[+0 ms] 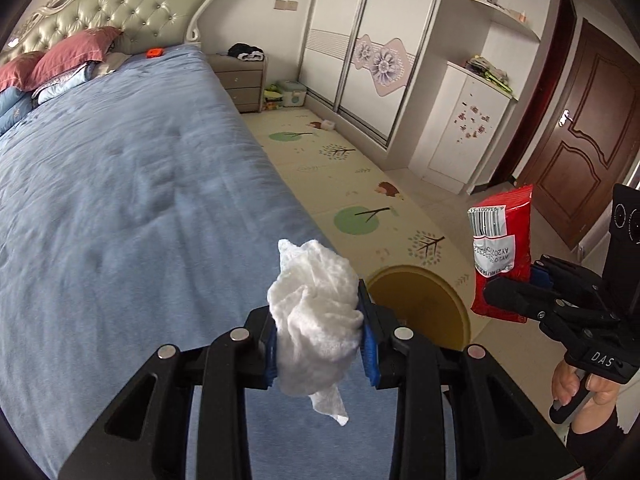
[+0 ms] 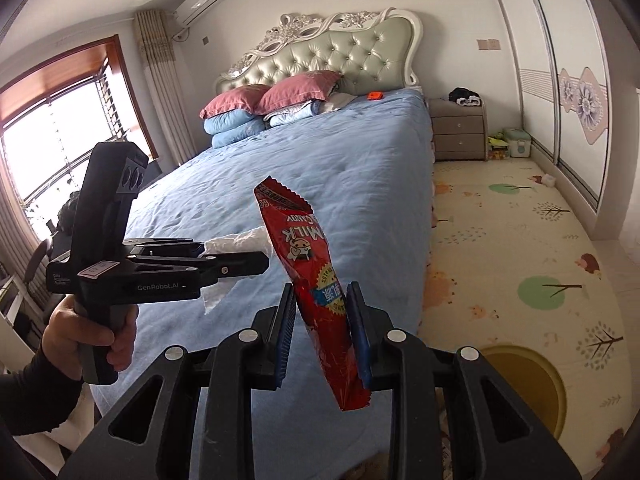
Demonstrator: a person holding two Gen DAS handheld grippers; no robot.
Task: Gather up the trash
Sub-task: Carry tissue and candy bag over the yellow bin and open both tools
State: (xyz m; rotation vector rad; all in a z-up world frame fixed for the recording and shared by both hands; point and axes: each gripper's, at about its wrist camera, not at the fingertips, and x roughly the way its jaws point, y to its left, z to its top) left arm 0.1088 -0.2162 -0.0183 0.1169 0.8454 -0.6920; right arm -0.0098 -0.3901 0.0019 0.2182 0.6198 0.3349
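Observation:
My left gripper [image 1: 320, 340] is shut on a crumpled white tissue [image 1: 316, 320], held over the near right edge of the blue bed [image 1: 120, 200]. My right gripper [image 2: 320, 336] is shut on a red candy wrapper [image 2: 316, 280], held upright above the bed's foot. Each gripper shows in the other's view: the right gripper [image 1: 516, 284] with the wrapper [image 1: 500, 256], the left gripper [image 2: 240, 260] with the tissue [image 2: 240, 244]. A round yellow bin [image 1: 420, 308] stands open on the floor beside the bed, just beyond the tissue; it also shows in the right wrist view [image 2: 532, 384].
A patterned play mat [image 1: 360, 184] covers the floor between bed and white wardrobe [image 1: 360, 40]. A nightstand [image 1: 240, 80] and storage box [image 1: 292, 92] stand at the far end. A dark wooden door [image 1: 580, 140] is at right. Pillows [image 2: 272, 100] and an orange object [image 2: 375, 96] lie near the headboard.

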